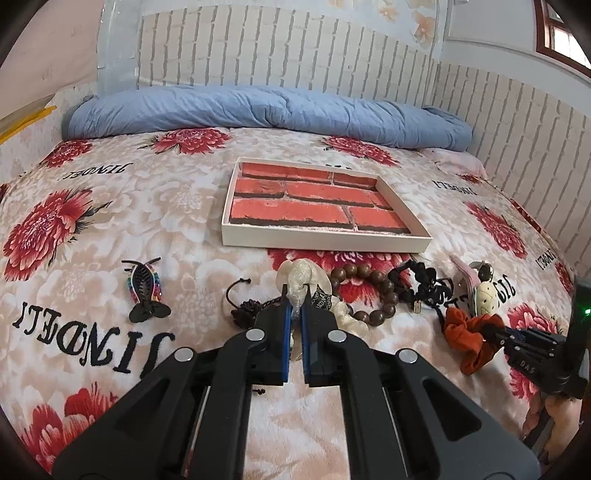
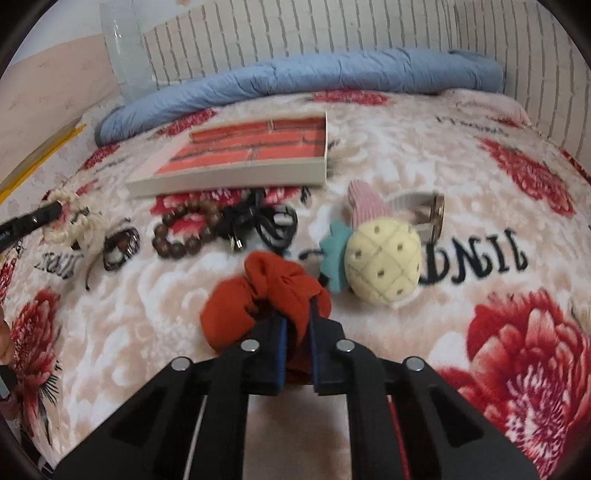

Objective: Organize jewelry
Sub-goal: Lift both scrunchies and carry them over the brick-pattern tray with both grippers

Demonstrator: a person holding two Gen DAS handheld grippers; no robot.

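Both tools are clamped: our left tool (image 1: 294, 314) pinches the cream bow (image 1: 301, 280), our right tool (image 2: 295, 325) grips the orange scrunchie (image 2: 273, 291), each low on the bed (image 1: 110, 206), ready for the tray (image 1: 325, 242) beyond.

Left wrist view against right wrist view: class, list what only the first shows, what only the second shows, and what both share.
Only the left wrist view: a black fish-shaped hair clip on the blanket and a window in the top corner. Only the right wrist view: the whole pineapple toy, and the pink band seen clearly. Both share the brick-lined tray, the wooden bead bracelet, the orange scrunchie and the blue quilt.
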